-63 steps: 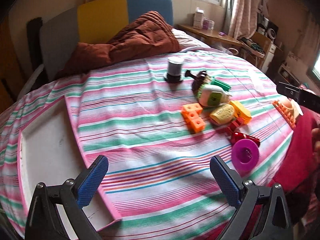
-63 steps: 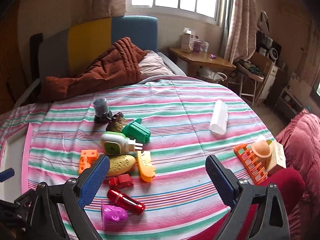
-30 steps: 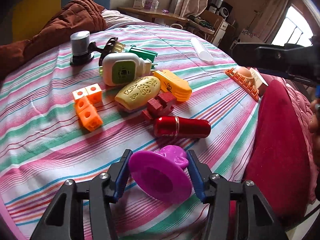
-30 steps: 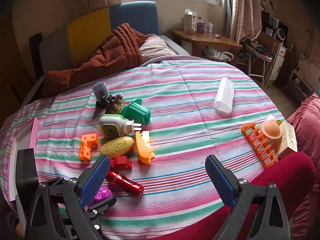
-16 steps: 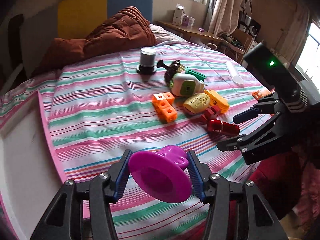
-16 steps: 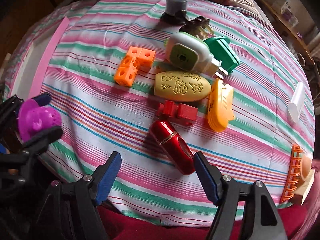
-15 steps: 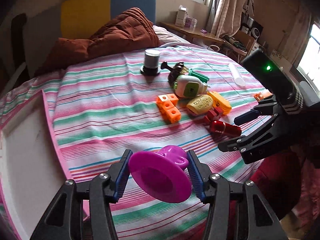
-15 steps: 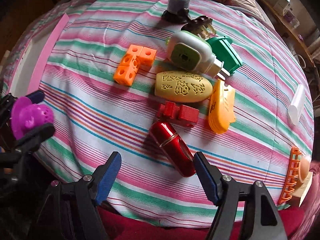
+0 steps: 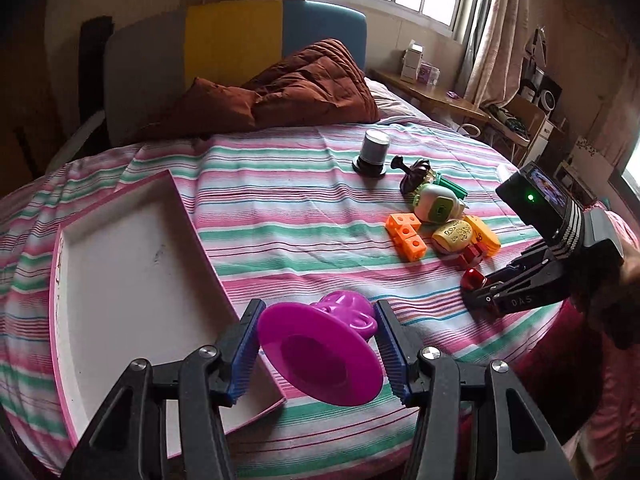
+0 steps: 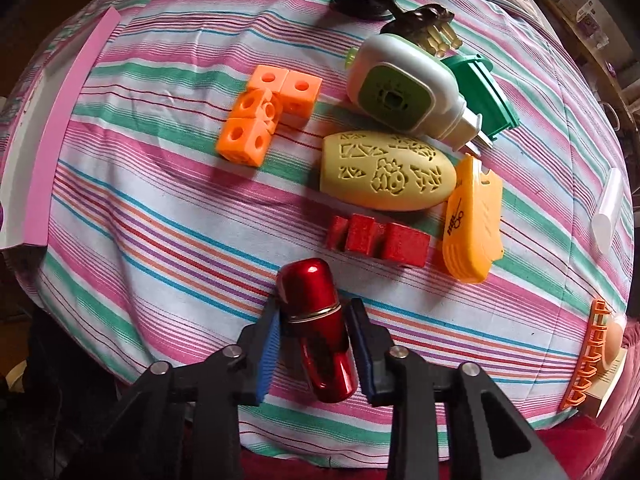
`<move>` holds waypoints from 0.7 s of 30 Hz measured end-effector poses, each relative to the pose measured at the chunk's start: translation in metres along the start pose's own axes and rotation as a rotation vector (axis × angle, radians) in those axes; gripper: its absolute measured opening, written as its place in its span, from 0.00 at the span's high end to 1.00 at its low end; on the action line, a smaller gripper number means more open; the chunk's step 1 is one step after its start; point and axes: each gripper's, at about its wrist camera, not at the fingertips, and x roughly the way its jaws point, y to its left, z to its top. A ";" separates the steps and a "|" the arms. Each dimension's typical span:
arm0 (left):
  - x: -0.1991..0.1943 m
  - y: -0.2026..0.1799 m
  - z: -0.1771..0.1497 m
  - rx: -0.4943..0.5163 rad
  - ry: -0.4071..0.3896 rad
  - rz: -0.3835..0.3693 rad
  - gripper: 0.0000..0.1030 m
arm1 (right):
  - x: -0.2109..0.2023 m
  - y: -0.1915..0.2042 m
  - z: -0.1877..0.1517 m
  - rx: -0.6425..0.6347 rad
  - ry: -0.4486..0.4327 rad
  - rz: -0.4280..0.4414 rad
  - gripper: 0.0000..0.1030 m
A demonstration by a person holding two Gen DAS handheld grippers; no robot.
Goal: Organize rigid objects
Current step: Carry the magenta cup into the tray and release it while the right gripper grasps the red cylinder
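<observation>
Jaws of your right gripper (image 10: 314,344) clenched on red capsule (image 10: 316,332), which lies lengthwise between pads, just below red blocks (image 10: 376,240) (blocks untouched). Capsule glossy, metallic, thin gold band round middle. Your left gripper (image 9: 316,354) grips purple funnel-shaped toy (image 9: 320,354), raised beside white tray (image 9: 132,280). Half a second ago right jaws stood wide, capsule loose on striped sheet (image 10: 160,240).

left hand-held gripper (image 9: 316,346) clamping purple toy (image 9: 320,354), white tray (image 9: 132,280) beside
</observation>
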 end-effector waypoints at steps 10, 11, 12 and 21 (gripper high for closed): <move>-0.003 0.069 -0.006 -0.164 0.027 0.045 0.47 | 0.001 0.019 -0.018 -0.047 -0.020 -0.056 0.75; -0.003 0.080 -0.007 -0.184 0.030 0.055 0.47 | 0.001 0.019 -0.019 -0.047 -0.020 -0.056 0.75; -0.003 0.092 -0.006 -0.205 0.034 0.065 0.47 | 0.001 0.019 -0.021 -0.046 -0.020 -0.053 0.75; 0.016 0.195 0.007 -0.331 0.065 0.210 0.47 | -0.001 0.024 -0.037 -0.030 -0.036 -0.035 0.75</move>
